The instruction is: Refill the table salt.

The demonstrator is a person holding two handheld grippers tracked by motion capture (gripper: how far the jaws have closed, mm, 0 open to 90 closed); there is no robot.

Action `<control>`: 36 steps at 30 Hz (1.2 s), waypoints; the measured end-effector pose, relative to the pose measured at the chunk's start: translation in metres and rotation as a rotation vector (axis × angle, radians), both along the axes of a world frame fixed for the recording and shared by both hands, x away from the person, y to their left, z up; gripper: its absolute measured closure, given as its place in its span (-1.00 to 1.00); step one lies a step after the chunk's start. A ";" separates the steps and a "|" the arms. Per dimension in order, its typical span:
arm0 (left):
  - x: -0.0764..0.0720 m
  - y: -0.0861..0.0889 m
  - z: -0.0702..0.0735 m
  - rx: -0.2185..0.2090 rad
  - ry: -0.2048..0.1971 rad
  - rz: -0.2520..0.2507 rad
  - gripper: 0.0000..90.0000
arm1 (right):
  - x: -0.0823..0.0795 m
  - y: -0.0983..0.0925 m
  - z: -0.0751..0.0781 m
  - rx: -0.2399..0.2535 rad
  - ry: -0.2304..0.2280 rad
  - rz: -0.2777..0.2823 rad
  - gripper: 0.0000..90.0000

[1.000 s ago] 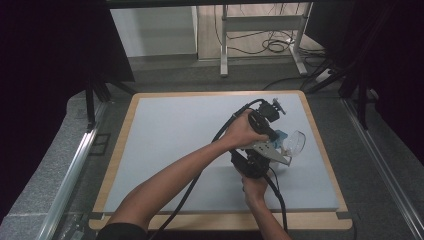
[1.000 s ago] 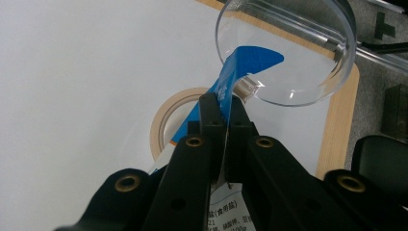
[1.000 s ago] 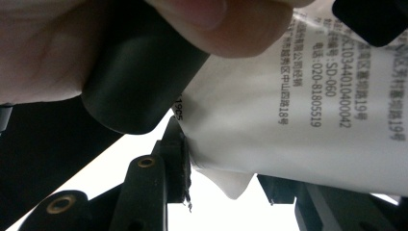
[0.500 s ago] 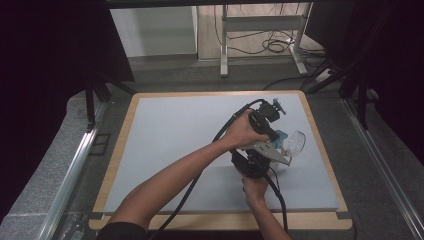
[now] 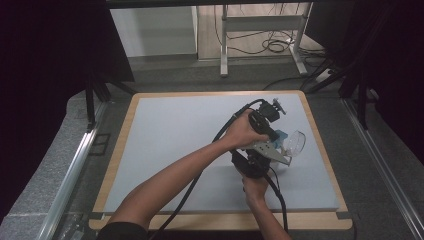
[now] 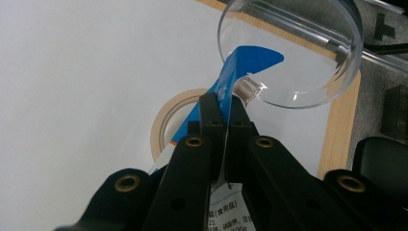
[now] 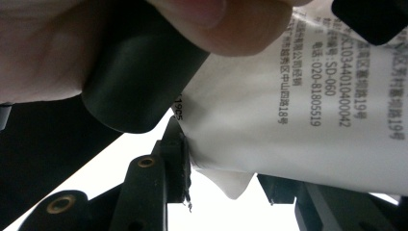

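Note:
A blue and white printed packet [image 6: 250,60] is held between both grippers above the table's right side. My left gripper [image 6: 223,103] is shut on its upper part, and the packet's top tilts over the rim of a clear round dish [image 6: 308,72]. My right gripper [image 7: 223,159] grips the packet's white lower end [image 7: 298,120]; one jaw presses its edge and the other is hidden behind it. In the high view the packet [image 5: 281,136] sits next to the dish [image 5: 296,141], with the left hand reaching across above the right hand.
A roll of beige tape [image 6: 161,125] lies flat on the white table top [image 5: 175,140] just under the packet. A wooden border [image 5: 117,160] frames the table. Black cables trail from both grippers toward the near edge.

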State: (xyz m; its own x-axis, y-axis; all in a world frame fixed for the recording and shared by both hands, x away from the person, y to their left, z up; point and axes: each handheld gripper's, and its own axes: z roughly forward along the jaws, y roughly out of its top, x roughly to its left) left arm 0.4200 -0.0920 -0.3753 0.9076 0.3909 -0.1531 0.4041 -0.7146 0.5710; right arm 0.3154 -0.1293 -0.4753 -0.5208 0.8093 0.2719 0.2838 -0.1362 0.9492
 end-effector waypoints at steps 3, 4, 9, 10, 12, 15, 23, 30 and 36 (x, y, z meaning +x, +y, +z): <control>0.000 0.001 -0.001 0.000 -0.001 0.000 1.00 | 0.000 0.000 -0.001 -0.002 0.000 0.002 0.34; 0.000 0.001 -0.001 0.000 -0.003 -0.001 1.00 | 0.000 0.000 -0.001 -0.003 0.001 0.003 0.34; 0.000 0.001 -0.001 -0.002 -0.002 0.002 1.00 | 0.000 0.000 -0.002 -0.007 -0.001 0.005 0.34; 0.000 0.001 -0.002 -0.002 -0.002 0.002 1.00 | 0.000 0.000 -0.002 -0.008 -0.002 0.005 0.34; 0.000 0.002 -0.002 -0.006 -0.002 0.003 1.00 | 0.000 0.000 -0.003 -0.009 0.000 0.006 0.33; 0.001 0.003 -0.003 -0.009 0.002 0.004 1.00 | 0.000 0.001 -0.004 -0.011 0.002 0.009 0.33; 0.001 0.006 -0.003 -0.020 0.003 0.011 1.00 | -0.001 0.002 -0.007 -0.026 0.006 0.016 0.33; 0.002 0.010 -0.005 -0.032 0.007 0.016 1.00 | -0.002 0.003 -0.012 -0.042 0.021 0.023 0.33; 0.003 0.013 -0.005 -0.053 0.012 0.021 1.00 | -0.004 0.002 -0.017 -0.062 0.030 0.018 0.32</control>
